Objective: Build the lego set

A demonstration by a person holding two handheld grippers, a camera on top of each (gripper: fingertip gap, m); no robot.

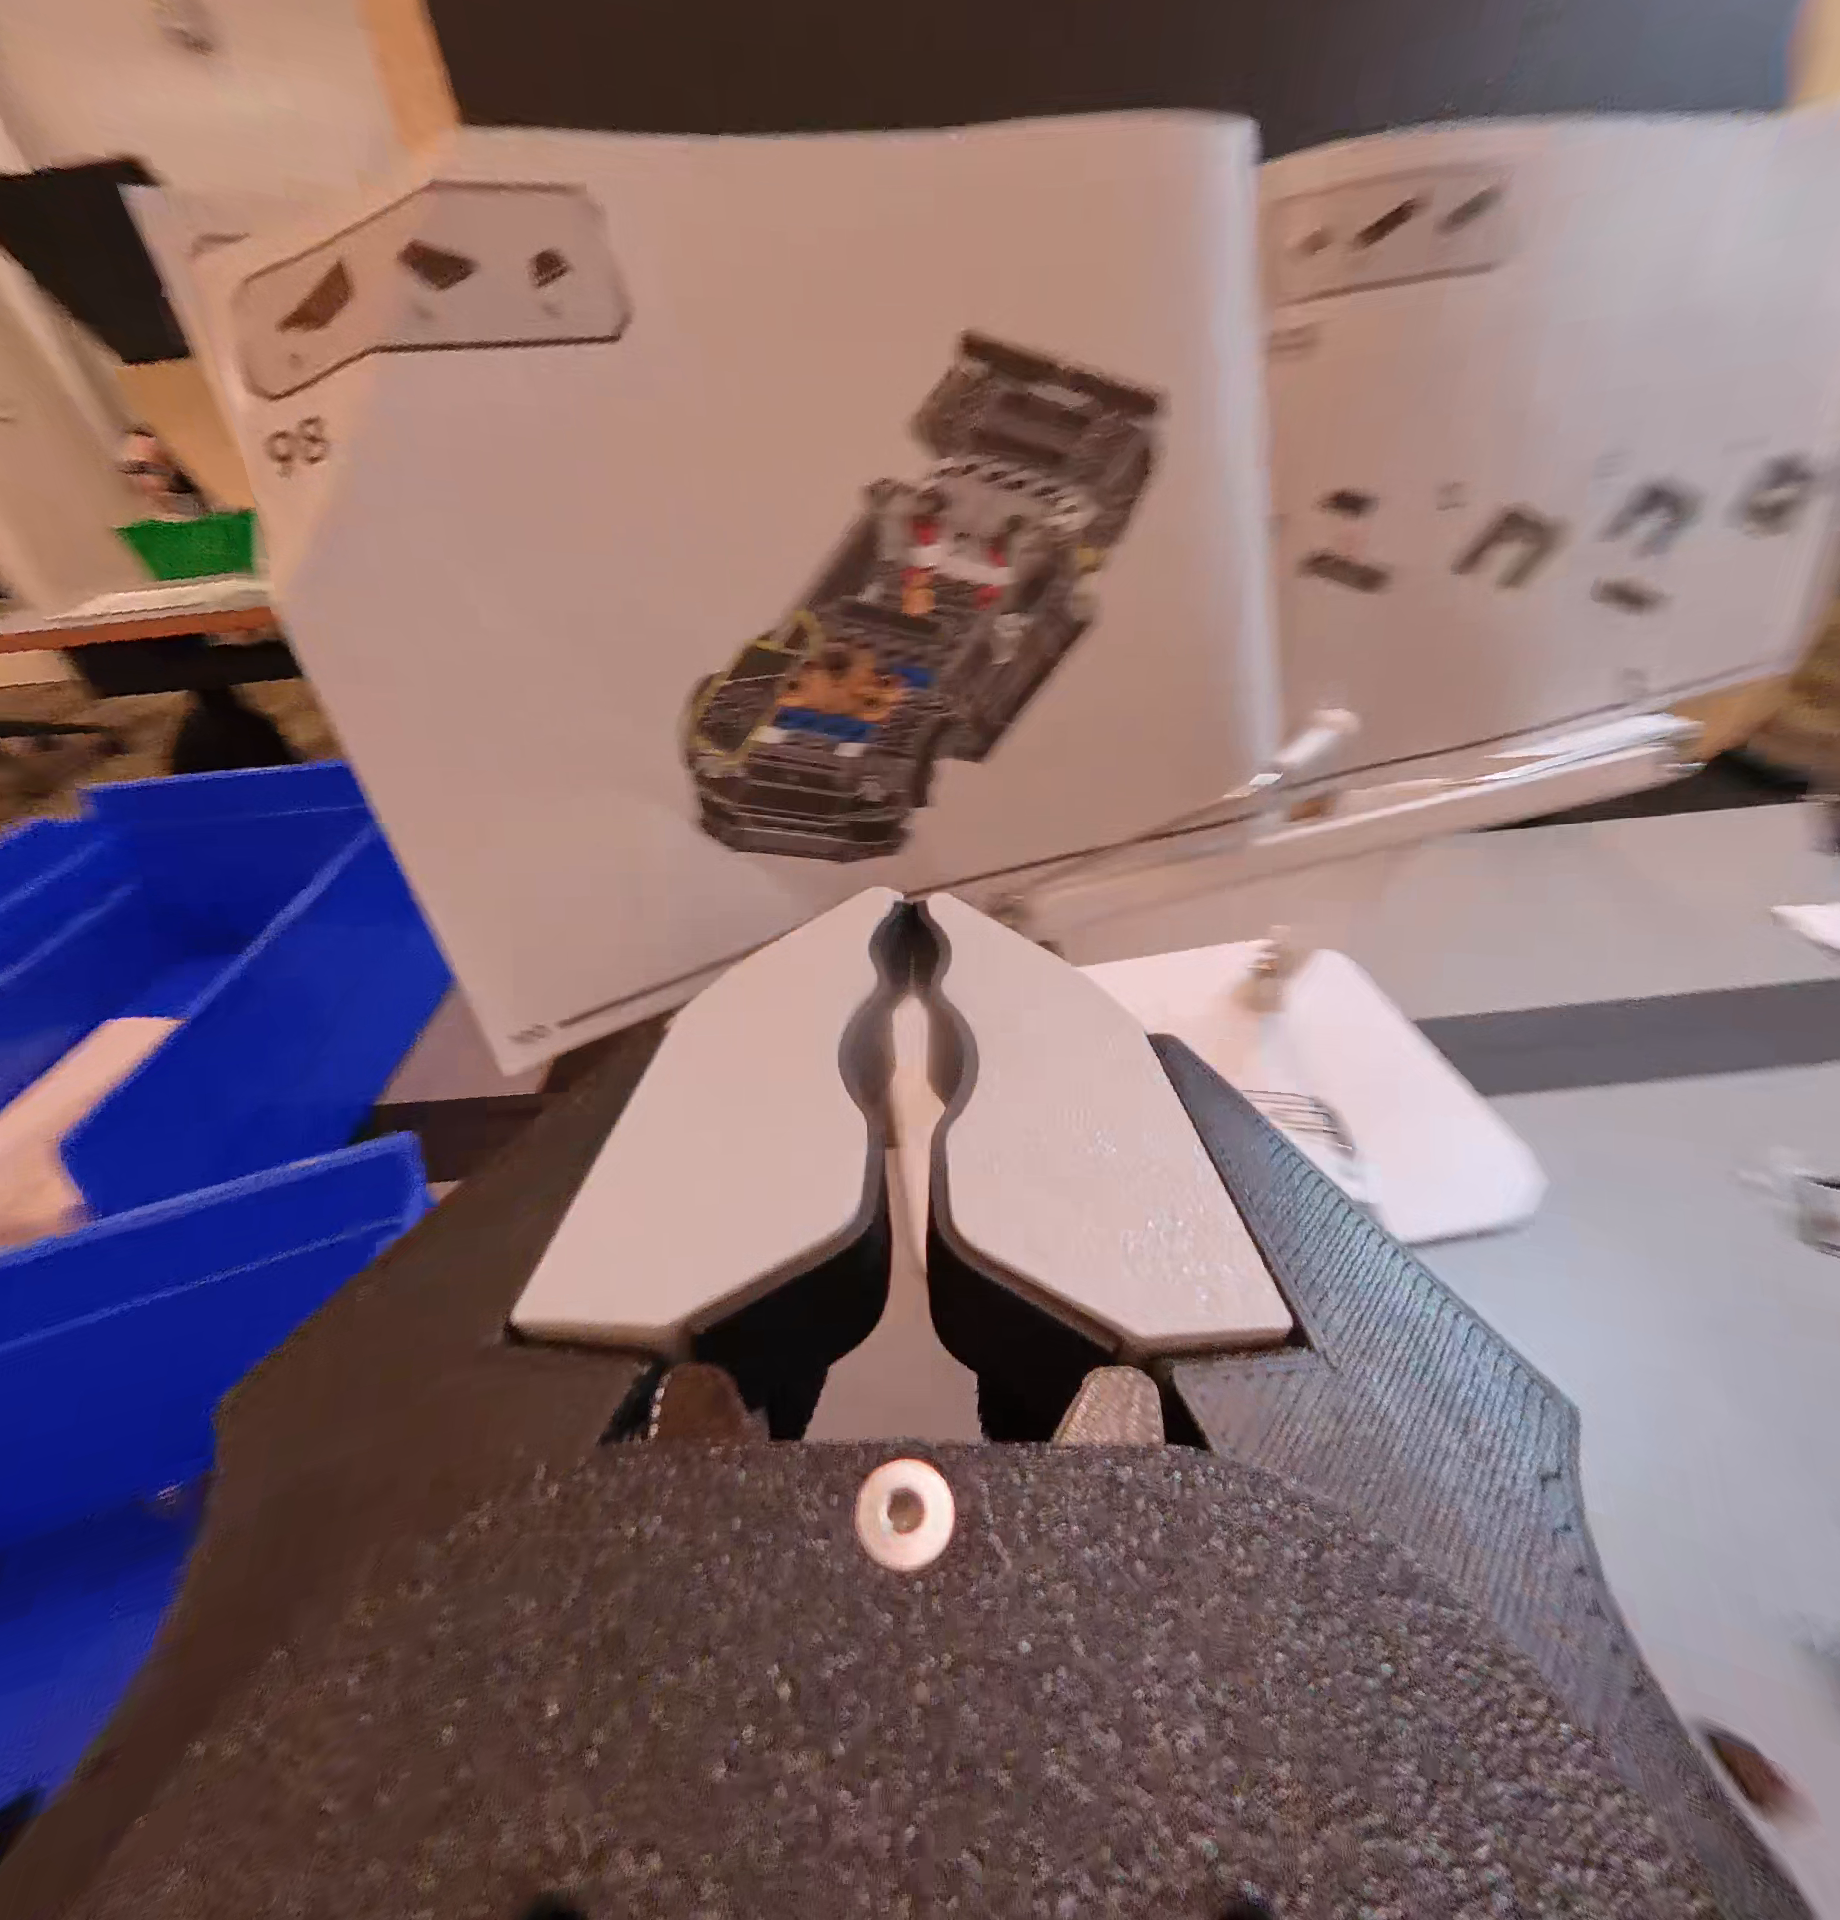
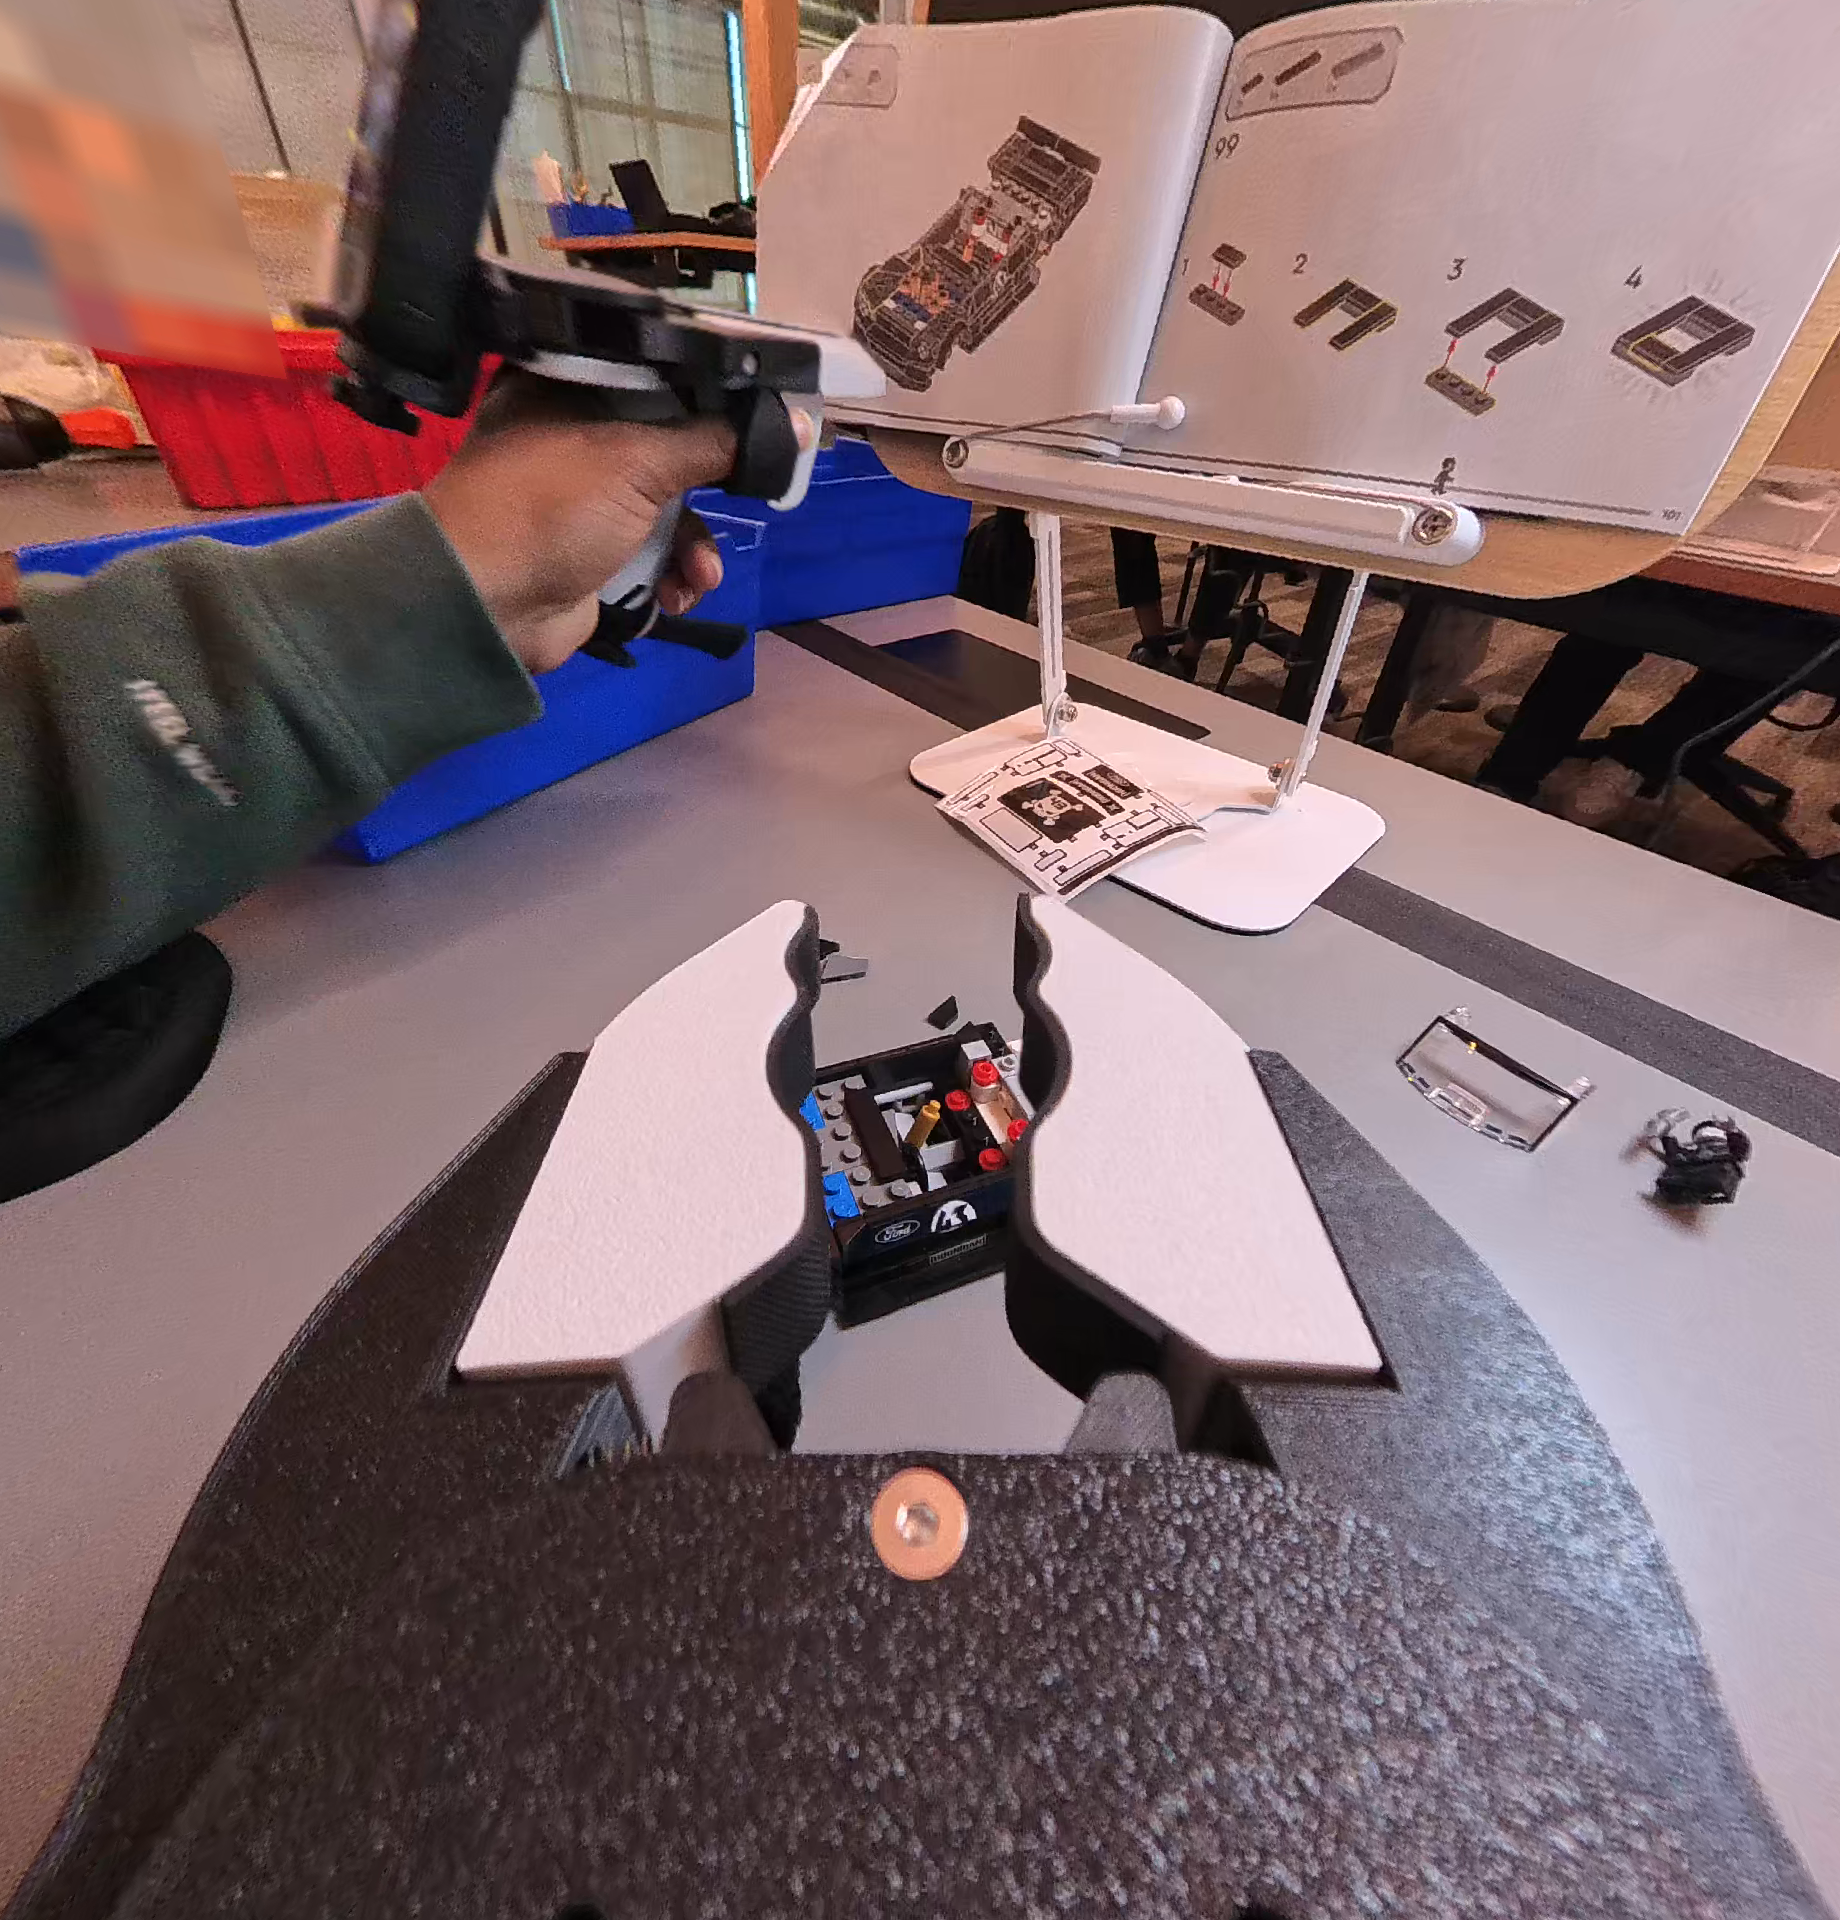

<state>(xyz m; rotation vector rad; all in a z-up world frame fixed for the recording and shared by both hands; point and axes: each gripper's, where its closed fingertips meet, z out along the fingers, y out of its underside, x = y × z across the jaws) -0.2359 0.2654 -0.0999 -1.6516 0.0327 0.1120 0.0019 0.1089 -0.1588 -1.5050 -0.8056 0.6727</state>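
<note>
Lego car (image 2: 921,1164) between parted right tool (image 2: 921,971) fingers | left tool (image 1: 908,914) clenched at booklet (image 1: 750,540) edge

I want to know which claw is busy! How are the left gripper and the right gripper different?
The left gripper has its jaws shut with nothing between them; the right gripper has its jaws apart around the half-built lego car. The left one is raised near the instruction booklet; the right one sits low over the table. Both have white fingers on black bodies.

My gripper (image 2: 921,1039) body: rough, grainy black plastic; fingers (image 2: 677,1122) matt white. Car (image 2: 921,1153): glossy plastic. Booklet (image 2: 1467,260): matt paper. Stand (image 2: 1259,852): smooth white metal. Bins (image 1: 168,935): blue plastic.
</note>
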